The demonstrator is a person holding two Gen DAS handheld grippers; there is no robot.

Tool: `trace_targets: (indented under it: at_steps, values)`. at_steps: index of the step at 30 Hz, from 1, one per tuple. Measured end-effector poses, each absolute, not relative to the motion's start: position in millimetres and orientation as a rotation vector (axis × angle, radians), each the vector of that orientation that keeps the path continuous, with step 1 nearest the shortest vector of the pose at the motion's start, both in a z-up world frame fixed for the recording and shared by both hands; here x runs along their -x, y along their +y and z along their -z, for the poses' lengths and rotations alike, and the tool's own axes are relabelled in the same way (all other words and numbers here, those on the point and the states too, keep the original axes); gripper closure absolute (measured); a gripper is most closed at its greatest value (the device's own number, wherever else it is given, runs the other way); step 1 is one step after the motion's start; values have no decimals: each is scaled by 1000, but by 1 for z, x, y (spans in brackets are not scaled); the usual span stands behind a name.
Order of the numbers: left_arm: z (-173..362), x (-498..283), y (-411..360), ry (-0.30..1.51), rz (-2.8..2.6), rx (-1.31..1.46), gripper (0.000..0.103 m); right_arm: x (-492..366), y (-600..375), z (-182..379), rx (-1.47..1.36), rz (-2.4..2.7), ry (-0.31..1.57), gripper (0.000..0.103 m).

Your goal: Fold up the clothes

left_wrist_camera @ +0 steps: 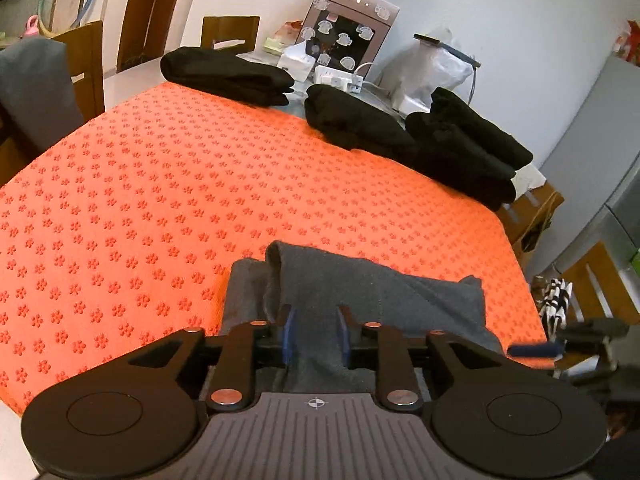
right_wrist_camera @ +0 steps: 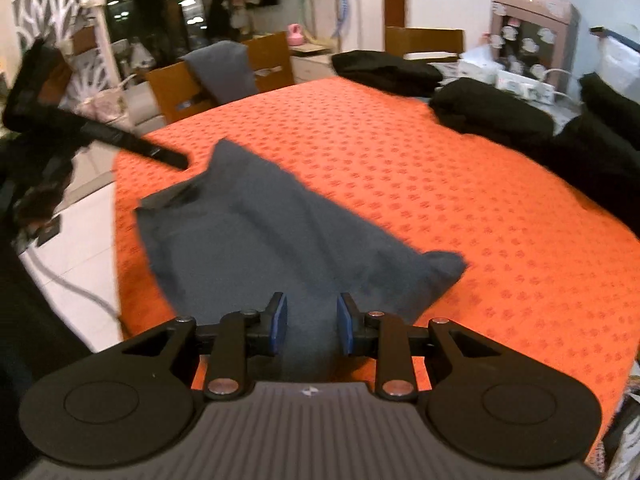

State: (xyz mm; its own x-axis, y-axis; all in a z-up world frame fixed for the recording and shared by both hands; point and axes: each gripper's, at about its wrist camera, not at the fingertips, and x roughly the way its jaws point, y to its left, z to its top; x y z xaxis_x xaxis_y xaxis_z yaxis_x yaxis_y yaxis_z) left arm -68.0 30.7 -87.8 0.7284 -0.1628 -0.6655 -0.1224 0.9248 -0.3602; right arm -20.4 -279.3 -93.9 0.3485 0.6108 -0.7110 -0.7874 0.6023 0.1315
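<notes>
A grey garment lies crumpled at the near edge of an orange flower-patterned tabletop. The left hand-held gripper and the right hand-held gripper both have their jaws spread, with grey fabric between them. Folded black clothes sit along the far edge.

- Your left gripper pointed downward, its blue pads parted with grey cloth lying between them.
- Your right gripper also angled down, jaws partly apart, pads either side of the cloth; whether they pressed it was unclear.
</notes>
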Motion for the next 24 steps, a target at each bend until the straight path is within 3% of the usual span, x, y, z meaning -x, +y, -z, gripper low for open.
trace_targets:
  at_steps: [4, 19, 24]
  values:
    - [94, 75, 33, 810, 34, 435, 74, 24, -275, 116, 253, -907, 870, 71]
    - [119, 93, 22, 977, -18, 462, 71, 32, -286, 96, 243, -883, 826, 71]
    - [112, 100, 30, 900, -13, 573, 71, 31, -288, 92, 252, -888, 811, 71]
